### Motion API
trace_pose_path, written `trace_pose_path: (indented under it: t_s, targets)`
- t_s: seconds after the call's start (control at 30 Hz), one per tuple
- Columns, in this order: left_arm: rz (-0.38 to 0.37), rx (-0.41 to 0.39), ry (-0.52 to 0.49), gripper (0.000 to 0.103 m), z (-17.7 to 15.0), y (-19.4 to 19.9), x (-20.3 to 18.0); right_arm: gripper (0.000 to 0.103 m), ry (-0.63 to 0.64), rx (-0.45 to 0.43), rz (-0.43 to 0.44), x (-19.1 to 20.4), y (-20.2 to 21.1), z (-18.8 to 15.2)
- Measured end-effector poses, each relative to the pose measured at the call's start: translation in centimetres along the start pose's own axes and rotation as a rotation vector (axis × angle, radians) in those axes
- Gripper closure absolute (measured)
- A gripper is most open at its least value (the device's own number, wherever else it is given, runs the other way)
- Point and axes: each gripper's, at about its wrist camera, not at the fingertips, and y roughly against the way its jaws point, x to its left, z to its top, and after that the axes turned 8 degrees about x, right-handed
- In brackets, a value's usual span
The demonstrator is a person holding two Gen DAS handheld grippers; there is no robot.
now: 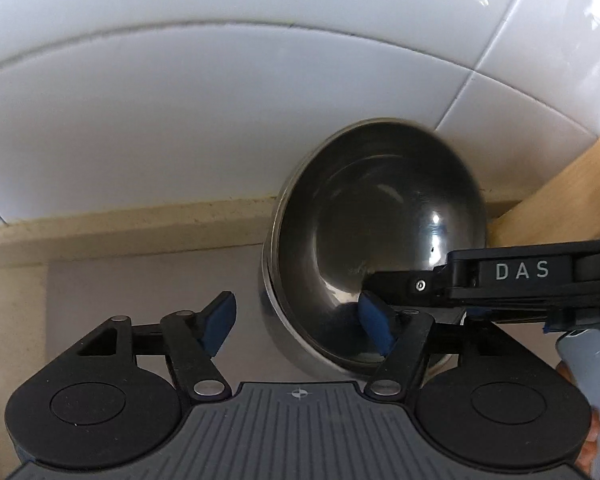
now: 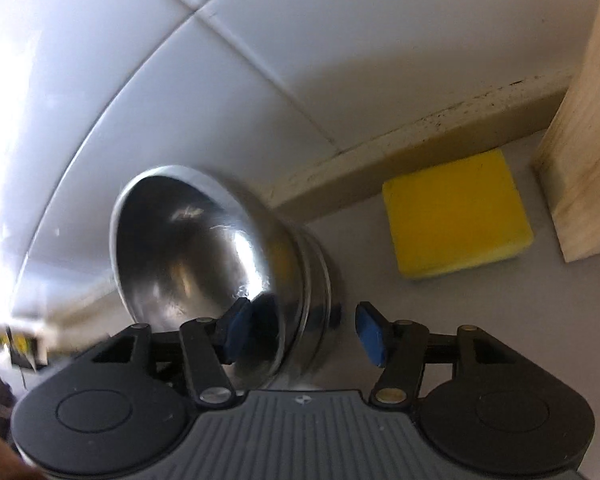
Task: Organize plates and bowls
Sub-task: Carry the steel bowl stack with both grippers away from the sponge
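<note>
Left wrist view shows me a steel bowl (image 1: 380,240) sitting nested in a second bowl (image 1: 276,320) of the same kind on the grey table (image 1: 140,288), close to the white tiled wall (image 1: 220,100) at the far side. The upper bowl is not seated flat; it looks tipped against the lower rim. My left gripper (image 1: 300,324) has its jaws open around the near left wall of the stack, one blue pad inside the bowl, the other outside on the left and clear of the metal. The right gripper (image 2: 304,332) reaches in from the right; its jaws are open too, straddling the rim with one pad inside and one outside, neither clearly pressing. I judge the pair has been set down here to stack like with like. A yellow sponge (image 2: 456,220) lies to the right, beside a wooden block (image 2: 580,160).
</note>
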Motion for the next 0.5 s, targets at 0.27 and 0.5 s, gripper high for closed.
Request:
trace_pose_path:
  t_s: [0.27,0.5]
  targets:
    - [0.023,-0.023,-0.027,0.046,-0.5,0.8,-1.3,0.076,0.057,-0.025,-0.012,0.8,1.2,-1.1]
    - [-0.007,-0.061,-0.001,0.047,-0.7,3.0,-0.7,0.078,0.102,-0.054,0.006,1.5,4.2,-1.3]
